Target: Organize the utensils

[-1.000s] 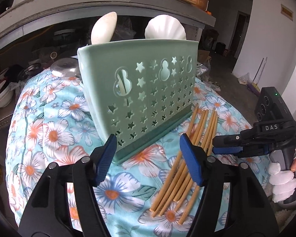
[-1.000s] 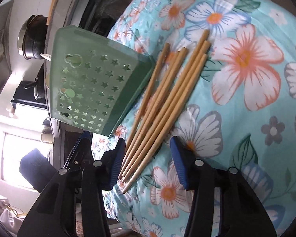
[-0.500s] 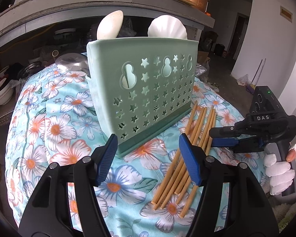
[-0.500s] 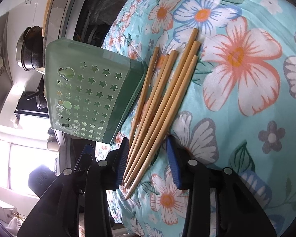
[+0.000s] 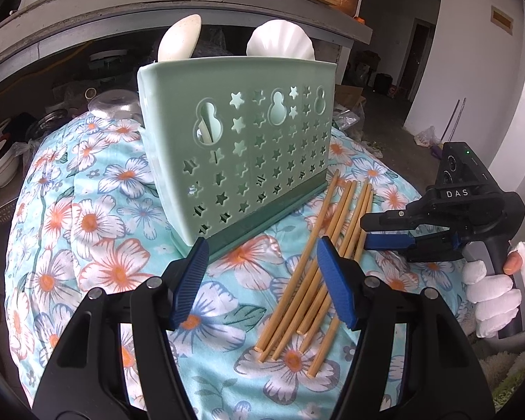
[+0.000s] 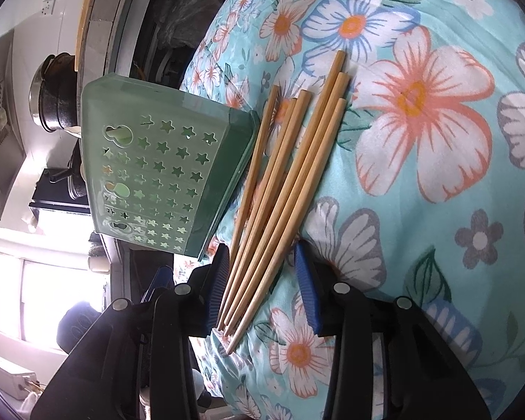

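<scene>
- Right gripper [image 6: 260,285] has its blue jaws part open around the thin ends of the bamboo chopsticks [image 6: 280,189]; the jaws have just been closing, with the bundle between them. The left pad seems to touch the outer stick, while the right pad stands apart, so nothing is gripped yet
- From the left wrist view this gripper [image 5: 385,232] comes in from 3 o'clock, lying almost flat over the sticks, and a white-gloved hand [image 5: 497,297] holds its handle
- Left gripper [image 5: 259,280] is released, jaws wide, holding nothing; it points down at the floral cloth [image 5: 98,245], between holder and sticks
- Green utensil holder [image 5: 241,154] stands upright at 12 o'clock from the left gripper, with two white spoons [image 5: 280,40] rising out of it
- Chopsticks lie fanned on the cloth just beside the holder base, at its 4 o'clock
</scene>
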`<state>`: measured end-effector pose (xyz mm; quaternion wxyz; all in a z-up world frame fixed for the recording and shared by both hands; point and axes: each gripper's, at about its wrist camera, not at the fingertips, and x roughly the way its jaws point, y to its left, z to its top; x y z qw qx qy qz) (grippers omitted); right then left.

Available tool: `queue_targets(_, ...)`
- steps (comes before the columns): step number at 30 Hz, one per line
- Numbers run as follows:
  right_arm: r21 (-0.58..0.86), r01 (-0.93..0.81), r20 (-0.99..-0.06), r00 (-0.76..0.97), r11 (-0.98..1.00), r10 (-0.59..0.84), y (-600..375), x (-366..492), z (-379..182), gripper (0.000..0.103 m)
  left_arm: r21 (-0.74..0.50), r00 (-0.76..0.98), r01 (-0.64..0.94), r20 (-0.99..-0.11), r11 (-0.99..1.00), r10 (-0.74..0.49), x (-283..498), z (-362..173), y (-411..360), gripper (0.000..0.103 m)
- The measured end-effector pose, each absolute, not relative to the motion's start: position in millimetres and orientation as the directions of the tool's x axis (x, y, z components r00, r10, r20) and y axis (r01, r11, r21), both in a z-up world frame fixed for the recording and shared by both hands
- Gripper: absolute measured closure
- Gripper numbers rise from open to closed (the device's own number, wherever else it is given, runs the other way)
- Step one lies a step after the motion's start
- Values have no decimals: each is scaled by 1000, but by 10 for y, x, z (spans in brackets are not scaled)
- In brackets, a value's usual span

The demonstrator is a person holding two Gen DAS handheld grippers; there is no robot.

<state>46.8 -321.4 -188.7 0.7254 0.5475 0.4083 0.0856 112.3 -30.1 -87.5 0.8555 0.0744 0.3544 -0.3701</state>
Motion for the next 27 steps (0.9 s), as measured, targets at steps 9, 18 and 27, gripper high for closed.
queue_targets(9,870,328,-490,652,368,579,-3158,494,-1916,71,-138,470,688,-663,713,-582,1106,-862,-305,47)
queue_targets(18,879,349,-477,652,325,589,-3200,478,-2028,93,-137,473,686,-663,715,-580,1101,-858,-302,48)
queue_targets(27,890,340,-457,655,305,602,-3249,448,-2058,93,-134,474,685,-664,716,-578,1099,-850,-298,48)
